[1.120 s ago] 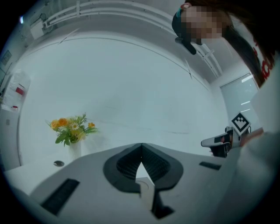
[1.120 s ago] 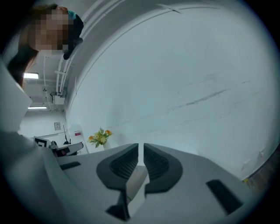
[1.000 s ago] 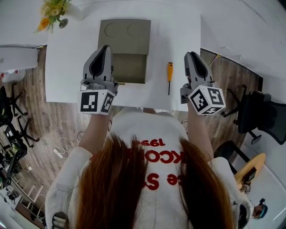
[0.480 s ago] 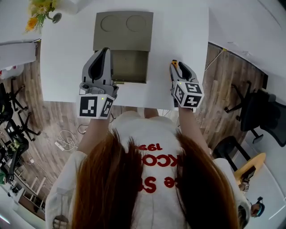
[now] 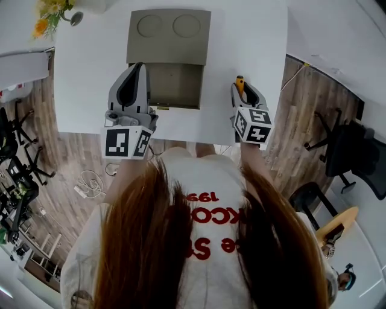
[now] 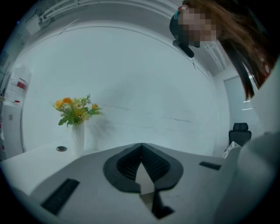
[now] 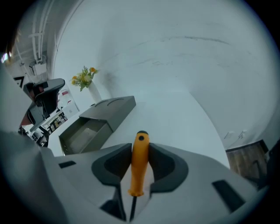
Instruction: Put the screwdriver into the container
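A grey-olive box-shaped container (image 5: 169,36) with two round recesses in its top sits at the upper middle of the head view on the white table (image 5: 90,72). Its drawer (image 5: 175,84) is pulled out and looks empty.

The orange-handled screwdriver (image 7: 140,159) lies on the table right of the container, outside the drawer. It sits between the jaws of the right gripper (image 5: 242,90), which have just been closing and now press against both sides of the handle. From above only the handle's orange end shows; the shaft is hidden under the gripper.

The left gripper (image 6: 141,146), over the drawer's left edge, has its jaws closed on nothing.

A white vase of yellow and orange flowers (image 5: 54,15) is cut off at the upper left. Red print on the person's white shirt (image 5: 208,175) is partly covered by hair and cannot be read whole.
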